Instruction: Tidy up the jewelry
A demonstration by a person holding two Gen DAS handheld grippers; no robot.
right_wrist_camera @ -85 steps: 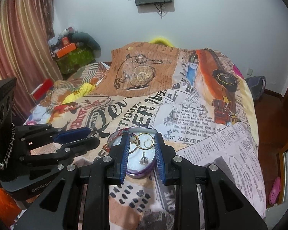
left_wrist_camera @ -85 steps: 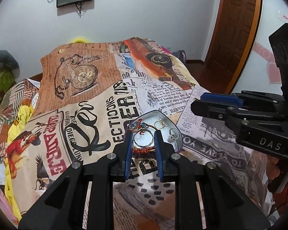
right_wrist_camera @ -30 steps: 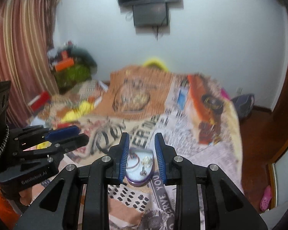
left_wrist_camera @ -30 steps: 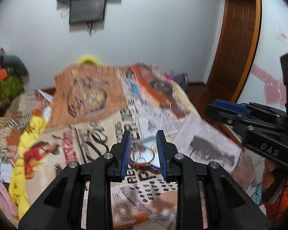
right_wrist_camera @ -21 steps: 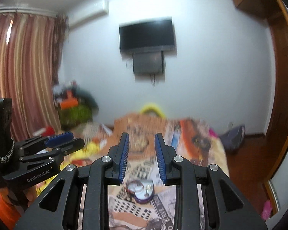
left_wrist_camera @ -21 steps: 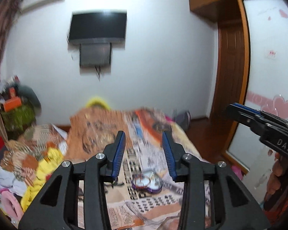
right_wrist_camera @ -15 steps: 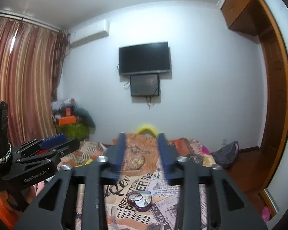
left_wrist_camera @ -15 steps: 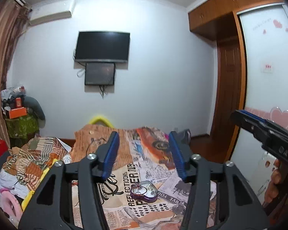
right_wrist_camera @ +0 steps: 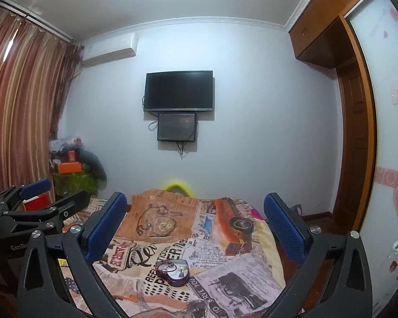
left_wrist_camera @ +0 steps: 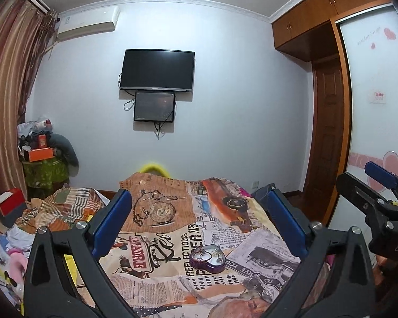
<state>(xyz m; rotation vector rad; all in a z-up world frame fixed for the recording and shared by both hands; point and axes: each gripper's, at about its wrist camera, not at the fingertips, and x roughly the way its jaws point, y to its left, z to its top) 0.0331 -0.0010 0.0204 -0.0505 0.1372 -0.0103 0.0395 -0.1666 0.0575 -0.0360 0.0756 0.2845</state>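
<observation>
A purple heart-shaped jewelry box (left_wrist_camera: pixel 207 259) lies open on the printed bedspread (left_wrist_camera: pixel 172 222), with rings and a bracelet inside. It also shows in the right wrist view (right_wrist_camera: pixel 173 269). My left gripper (left_wrist_camera: pixel 199 212) is wide open and empty, held high and well back from the box. My right gripper (right_wrist_camera: pixel 195 221) is also wide open and empty, at a similar height. The right gripper shows at the right edge of the left view (left_wrist_camera: pixel 379 198), and the left gripper at the left edge of the right view (right_wrist_camera: pixel 37 201).
A television (left_wrist_camera: pixel 158 70) hangs on the far wall. Clothes and boxes are piled left of the bed (left_wrist_camera: pixel 37 164). A wooden door and wardrobe (left_wrist_camera: pixel 329 132) stand on the right. Striped curtains (right_wrist_camera: pixel 18 111) hang on the left.
Both grippers rose and pulled back from just over the jewelry box, tilting up to face the wall. Both sets of jaws widened from narrow to fully open.
</observation>
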